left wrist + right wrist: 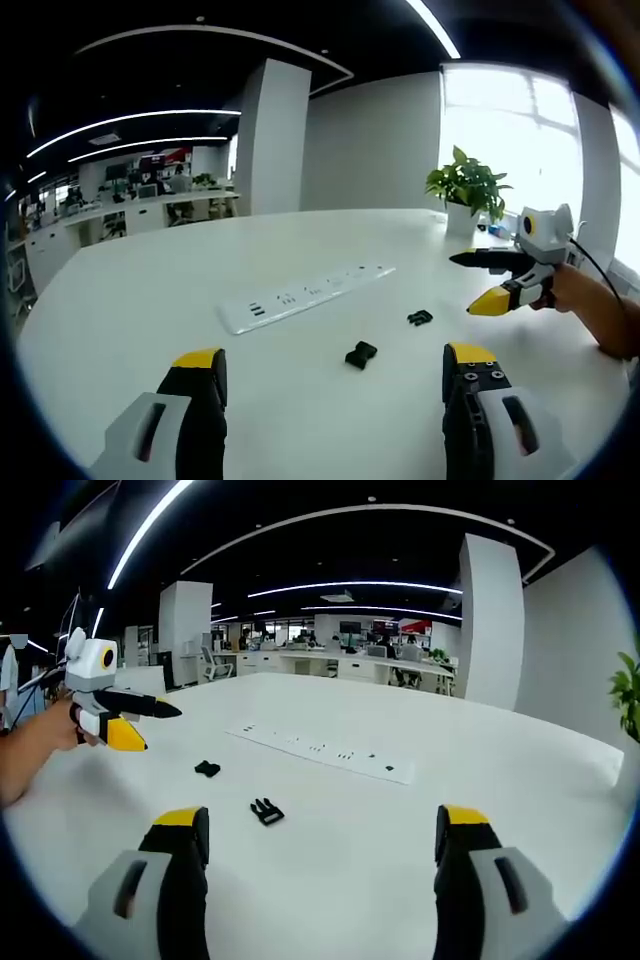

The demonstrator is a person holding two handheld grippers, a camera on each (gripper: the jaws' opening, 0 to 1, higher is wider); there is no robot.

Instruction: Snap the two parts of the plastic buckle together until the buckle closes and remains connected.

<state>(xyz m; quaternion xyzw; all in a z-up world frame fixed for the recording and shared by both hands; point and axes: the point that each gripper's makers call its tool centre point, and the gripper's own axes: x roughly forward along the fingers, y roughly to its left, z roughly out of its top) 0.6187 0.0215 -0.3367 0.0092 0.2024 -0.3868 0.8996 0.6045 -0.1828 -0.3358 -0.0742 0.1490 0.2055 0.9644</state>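
Note:
Two black plastic buckle parts lie apart on the white table (150, 300). The pronged part (267, 811) lies nearest my right gripper (320, 825) and shows as the farther piece (420, 318) in the left gripper view. The socket part (361, 354) lies just ahead of my left gripper (333, 365) and shows farther left (207, 769) in the right gripper view. Both grippers hover above the table, open, with nothing between their fingers. The right gripper (462, 285) comes in from the right, held by a hand. The left gripper (163, 730) comes in from the left.
A long white power strip (305, 295) lies on the table beyond the buckle parts, also seen as a power strip (320, 750) in the right gripper view. A potted plant (465, 190) stands at the far edge by the window. Office desks stand beyond the table.

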